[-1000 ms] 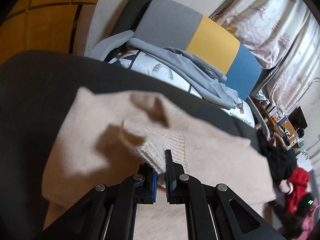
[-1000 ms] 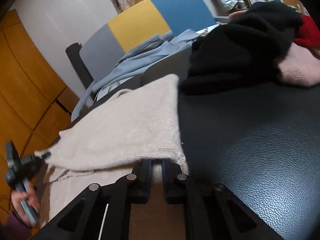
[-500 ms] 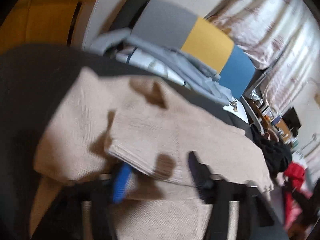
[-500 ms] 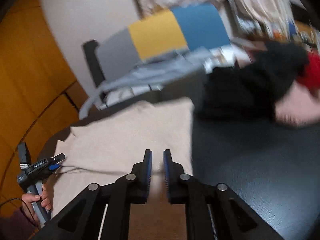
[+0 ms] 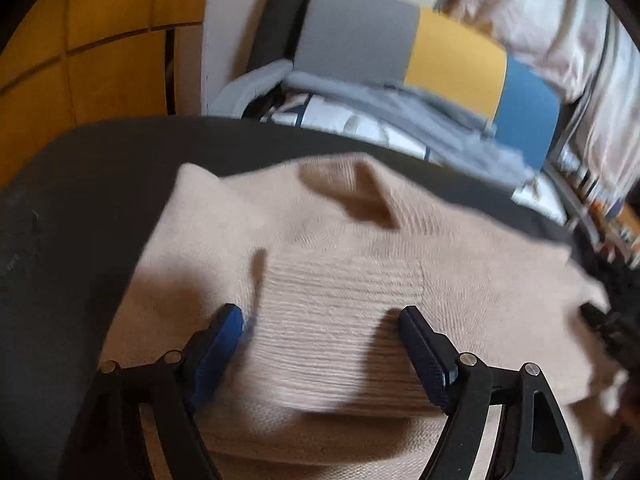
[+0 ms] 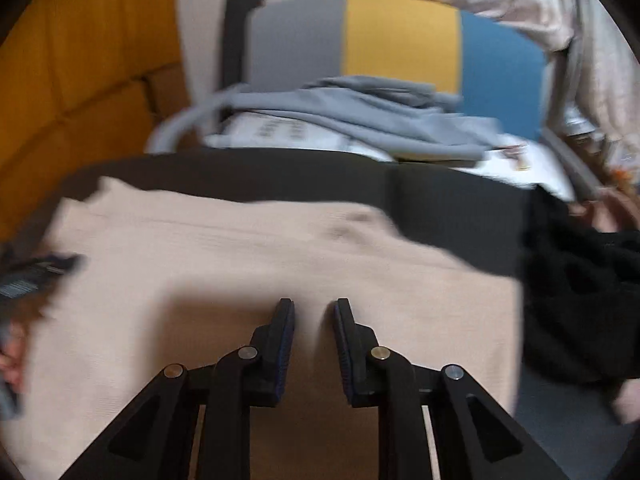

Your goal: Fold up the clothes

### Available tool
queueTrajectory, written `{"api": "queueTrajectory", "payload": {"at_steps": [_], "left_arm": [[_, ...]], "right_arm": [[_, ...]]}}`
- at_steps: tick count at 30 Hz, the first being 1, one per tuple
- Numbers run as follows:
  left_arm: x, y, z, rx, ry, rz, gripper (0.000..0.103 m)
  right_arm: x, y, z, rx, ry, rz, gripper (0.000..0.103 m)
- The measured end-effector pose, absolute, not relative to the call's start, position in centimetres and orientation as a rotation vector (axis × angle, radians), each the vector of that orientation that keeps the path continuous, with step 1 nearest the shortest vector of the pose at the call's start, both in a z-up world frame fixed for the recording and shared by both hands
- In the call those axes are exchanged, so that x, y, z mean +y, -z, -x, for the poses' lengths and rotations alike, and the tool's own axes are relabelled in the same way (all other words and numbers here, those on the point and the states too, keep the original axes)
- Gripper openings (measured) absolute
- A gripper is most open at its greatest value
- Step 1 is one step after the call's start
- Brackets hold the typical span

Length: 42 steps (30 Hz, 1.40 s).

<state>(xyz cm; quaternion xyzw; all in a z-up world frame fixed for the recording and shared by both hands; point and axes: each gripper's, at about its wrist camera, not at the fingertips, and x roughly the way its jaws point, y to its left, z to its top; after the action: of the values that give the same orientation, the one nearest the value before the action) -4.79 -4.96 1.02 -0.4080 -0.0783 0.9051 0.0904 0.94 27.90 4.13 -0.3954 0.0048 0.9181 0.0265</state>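
The beige knit sweater [image 5: 344, 280] lies spread on the dark tabletop [image 5: 100, 184], filling the middle of both wrist views. Its ribbed cuff [image 5: 344, 292] now rests flat on the body of the garment, sleeve folded inward, where a second ago it was pinched and lifted in my left gripper [image 5: 322, 332]. That gripper has let go: its jaws are opening wide, with the cuff lying loose between and below them and neither pad pressing on it.

My right gripper [image 6: 314, 330] has also released the hem it was clamped on a second ago. Its jaws are opening, a narrow gap showing, with bare knit beneath and nothing between them. Its view has swung from the sweater's right edge toward its middle.

Judgement: the sleeve fold is laid and both tools are free, so the next fold needs a fresh grasp on an edge.

Outward: a black garment [image 6: 580, 292] is heaped at 3 o'clock, just beside the sweater's right edge. At 12 o'clock, beyond the table, grey clothing [image 6: 360, 112] lies draped on a chair with a grey, yellow and blue backrest [image 6: 400, 40]. Motion blur obscures finer detail.
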Motion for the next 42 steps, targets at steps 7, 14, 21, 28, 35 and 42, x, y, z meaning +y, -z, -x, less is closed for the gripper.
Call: {"api": "queueTrajectory", "payload": {"at_steps": [7, 14, 21, 28, 35, 42], "left_arm": [[-3.8, -2.0, 4.6, -0.082, -2.726, 1.216, 0.085], [-3.3, -2.8, 2.4, 0.098, -2.75, 1.134, 0.088], [-3.7, -0.7, 5.7, -0.007, -2.714, 1.28, 0.099], [-1.3, -0.7, 10.3, -0.014, -2.731, 1.28, 0.101], [-3.7, -3.4, 8.3, -0.145, -2.659, 1.284, 0.096], [-10.7, -4.9, -3.3, -0.432, -2.6, 1.297, 0.097]], "right_arm": [[31.4, -4.5, -0.8, 0.336, -2.809, 1.248, 0.028], [29.9, -6.6, -4.4, 0.435, -2.953, 1.216, 0.028], [29.1, -4.3, -1.7, 0.248, -2.911, 1.255, 0.03], [31.9, -3.6, 4.1, 0.369, -2.875, 1.253, 0.034], [33.0, -7.0, 0.7, 0.583, -2.922, 1.259, 0.034], [34.4, -6.3, -13.3, 0.882, -2.887, 1.324, 0.036]]}}
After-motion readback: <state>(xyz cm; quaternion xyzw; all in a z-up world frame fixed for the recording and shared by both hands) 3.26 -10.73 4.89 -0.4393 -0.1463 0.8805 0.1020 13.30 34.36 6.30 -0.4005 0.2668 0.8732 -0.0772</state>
